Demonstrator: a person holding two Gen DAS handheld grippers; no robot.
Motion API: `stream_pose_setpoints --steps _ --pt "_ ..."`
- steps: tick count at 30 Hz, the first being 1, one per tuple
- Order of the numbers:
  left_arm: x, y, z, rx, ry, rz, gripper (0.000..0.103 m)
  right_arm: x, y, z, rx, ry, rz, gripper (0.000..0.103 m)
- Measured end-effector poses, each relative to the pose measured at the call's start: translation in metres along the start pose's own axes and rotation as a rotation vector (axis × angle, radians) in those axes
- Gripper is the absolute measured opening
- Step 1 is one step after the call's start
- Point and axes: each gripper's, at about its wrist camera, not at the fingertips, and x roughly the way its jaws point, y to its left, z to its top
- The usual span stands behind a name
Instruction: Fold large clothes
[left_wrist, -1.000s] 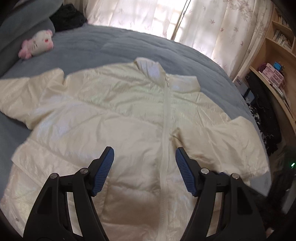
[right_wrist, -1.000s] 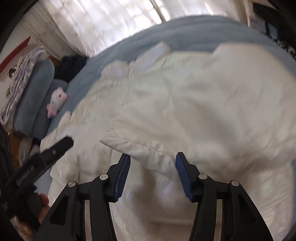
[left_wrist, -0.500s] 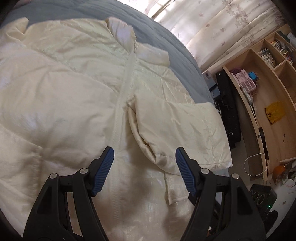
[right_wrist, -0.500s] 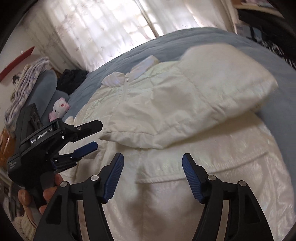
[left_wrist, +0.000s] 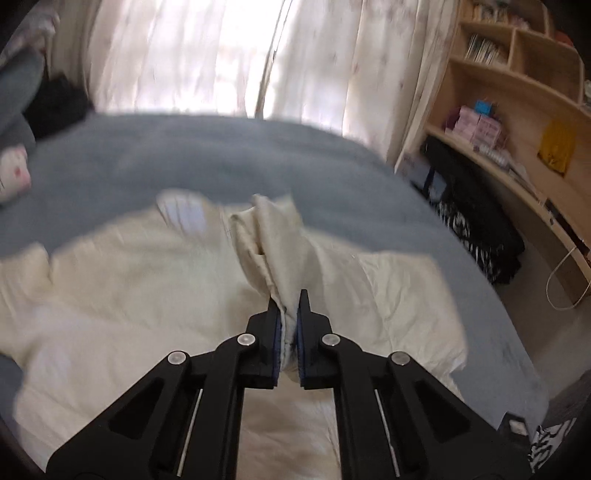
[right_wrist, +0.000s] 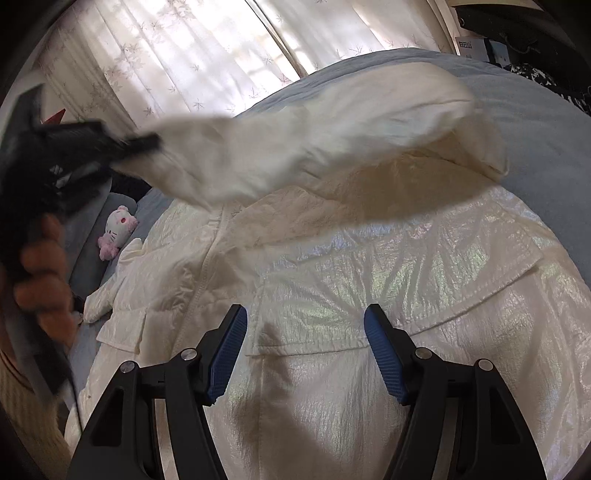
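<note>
A large cream puffer jacket (right_wrist: 388, 280) lies front up on a blue-grey bed (left_wrist: 207, 155); it also shows in the left wrist view (left_wrist: 122, 288). My left gripper (left_wrist: 288, 310) is shut on the cuff end of the jacket's sleeve (left_wrist: 273, 236) and holds it lifted off the jacket. In the right wrist view the left gripper (right_wrist: 147, 142) shows blurred at the upper left, with the raised sleeve (right_wrist: 314, 129) stretched across above the jacket body. My right gripper (right_wrist: 304, 347) is open and empty above the jacket's lower front, near a pocket flap.
A pink and white plush toy (right_wrist: 116, 230) lies on the bed beside grey pillows. White curtains (left_wrist: 258, 59) hang behind the bed. Wooden shelves (left_wrist: 517, 92) and dark bags (left_wrist: 476, 210) stand to the right of the bed.
My left gripper has shut on the sleeve's cuff end and lifted it up and across toward the left. My right gripper stayed open and moved lower over the jacket front.
</note>
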Motion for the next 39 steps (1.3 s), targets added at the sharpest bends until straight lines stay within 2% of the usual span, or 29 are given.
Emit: stream_pose_setpoints --steps 2,4,6,7,9,10,11,13,15,16,20,26,29,30,31,32,33,34,35,36,37,38,39 --pt "-0.018 0.018 0.009 0.018 -0.06 0.045 0.004 -0.003 -0.005 -0.001 0.002 0.002 -0.002 0.067" --pt "-0.019 0.043 0.005 0.042 -0.058 0.137 0.004 -0.004 -0.004 0.004 -0.003 0.01 -0.015 0.067" --pt "-0.004 0.074 -0.011 0.023 0.017 0.21 0.005 0.009 0.002 0.01 -0.006 0.026 -0.031 0.067" --pt "0.01 0.094 -0.024 -0.012 0.096 0.221 0.006 0.009 0.001 0.011 -0.005 0.041 -0.041 0.068" --pt "0.034 0.129 -0.05 -0.105 0.249 0.191 0.01 0.003 0.002 0.023 0.018 0.084 -0.057 0.071" --pt "0.043 0.143 -0.062 -0.157 0.301 0.184 0.019 -0.002 0.001 0.03 0.035 0.099 -0.062 0.073" --pt "0.044 0.151 -0.068 -0.194 0.31 0.171 0.025 -0.008 -0.002 0.037 0.048 0.104 -0.06 0.074" --pt "0.039 0.166 -0.071 -0.266 0.277 0.135 0.041 -0.021 -0.007 0.054 0.06 0.091 -0.052 0.083" --pt "0.038 0.172 -0.067 -0.314 0.26 0.097 0.055 -0.032 -0.017 0.079 0.056 0.052 -0.082 0.089" --pt "0.038 0.173 -0.065 -0.326 0.25 0.078 0.057 -0.034 -0.023 0.092 0.054 0.034 -0.1 0.089" --pt "0.05 0.172 -0.052 -0.3 0.264 0.065 0.058 -0.021 -0.057 0.146 0.099 -0.011 -0.172 0.089" --pt "0.084 0.167 -0.043 -0.243 0.294 0.089 0.058 0.045 -0.117 0.215 0.282 0.034 -0.13 0.089" --pt "0.099 0.158 -0.037 -0.213 0.337 0.11 0.058 0.079 -0.135 0.228 0.359 0.084 -0.116 0.088" --pt "0.1 0.157 -0.037 -0.209 0.338 0.114 0.058 0.088 -0.139 0.227 0.369 0.105 -0.1 0.084" --pt "0.102 0.155 -0.033 -0.205 0.329 0.117 0.058 0.098 -0.139 0.226 0.371 0.124 -0.072 0.055" --pt "0.101 0.152 -0.03 -0.2 0.309 0.122 0.053 0.104 -0.137 0.228 0.349 0.137 -0.045 0.036" --pt "0.101 0.15 -0.026 -0.187 0.28 0.134 0.031 0.099 -0.132 0.232 0.311 0.108 -0.084 0.031" --pt "0.1 0.147 -0.022 -0.165 0.256 0.132 0.022 0.088 -0.125 0.234 0.263 0.033 -0.134 0.026" --pt "0.099 0.146 -0.019 -0.15 0.242 0.131 0.022 0.08 -0.12 0.236 0.215 -0.03 -0.169 0.026" --pt "0.101 0.145 -0.018 -0.133 0.232 0.151 0.022 0.079 -0.12 0.235 0.194 -0.041 -0.218 0.026" --pt "0.108 0.145 -0.02 -0.112 0.245 0.182 0.023 0.086 -0.124 0.231 0.193 -0.005 -0.28 0.029" --pt "0.115 0.146 -0.024 -0.102 0.27 0.204 0.023 0.095 -0.133 0.229 0.223 0.055 -0.291 0.035" --pt "0.121 0.149 -0.028 -0.104 0.294 0.216 0.027 0.094 -0.138 0.229 0.256 0.07 -0.292 0.047"
